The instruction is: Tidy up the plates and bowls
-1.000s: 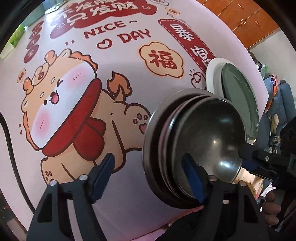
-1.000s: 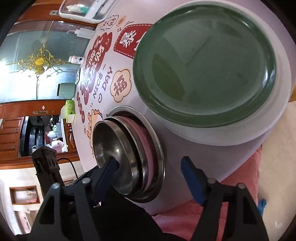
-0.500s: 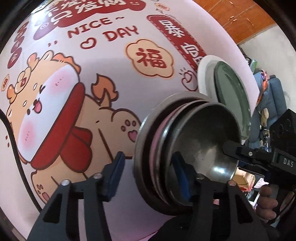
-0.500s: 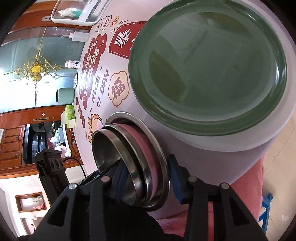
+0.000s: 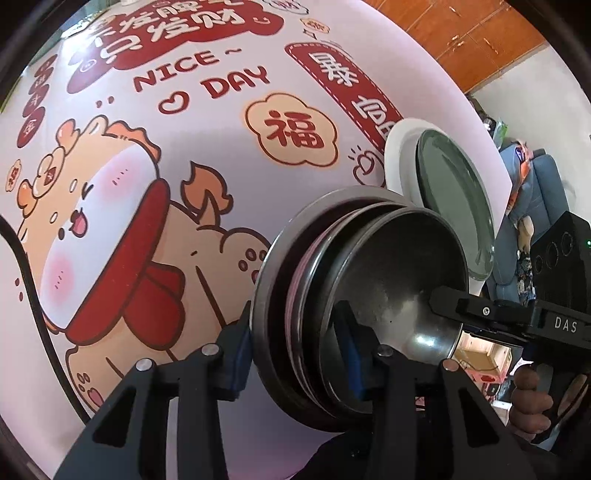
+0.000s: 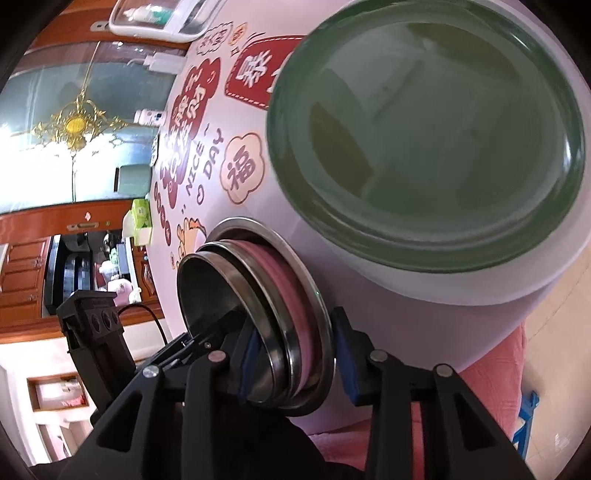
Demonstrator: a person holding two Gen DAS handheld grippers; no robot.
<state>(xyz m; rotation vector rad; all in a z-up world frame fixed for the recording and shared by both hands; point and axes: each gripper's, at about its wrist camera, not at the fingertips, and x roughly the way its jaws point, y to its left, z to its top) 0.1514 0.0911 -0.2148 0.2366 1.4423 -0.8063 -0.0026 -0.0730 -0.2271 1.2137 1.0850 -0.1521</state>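
A stack of nested steel bowls (image 5: 391, 280) with a pink one between them sits near the table's front edge; it also shows in the right wrist view (image 6: 258, 317). My left gripper (image 5: 295, 354) is shut across the stack's rims on one side. My right gripper (image 6: 291, 354) is shut across the rims on the opposite side; its finger shows reaching into the top bowl in the left wrist view (image 5: 480, 310). A green plate (image 6: 424, 136) lies on a white plate (image 6: 424, 284) beside the stack.
The table (image 5: 221, 129) carries a pink cartoon cloth with red lettering. A black cable (image 5: 33, 295) runs along its left side. A white tray (image 6: 162, 18) and a green box (image 6: 140, 214) sit at the far end. The table edge is close below the stack.
Both grippers have closed from wide open onto the rims of the bowl stack, and both have moved in closer to it. The stack and plates stay in place.
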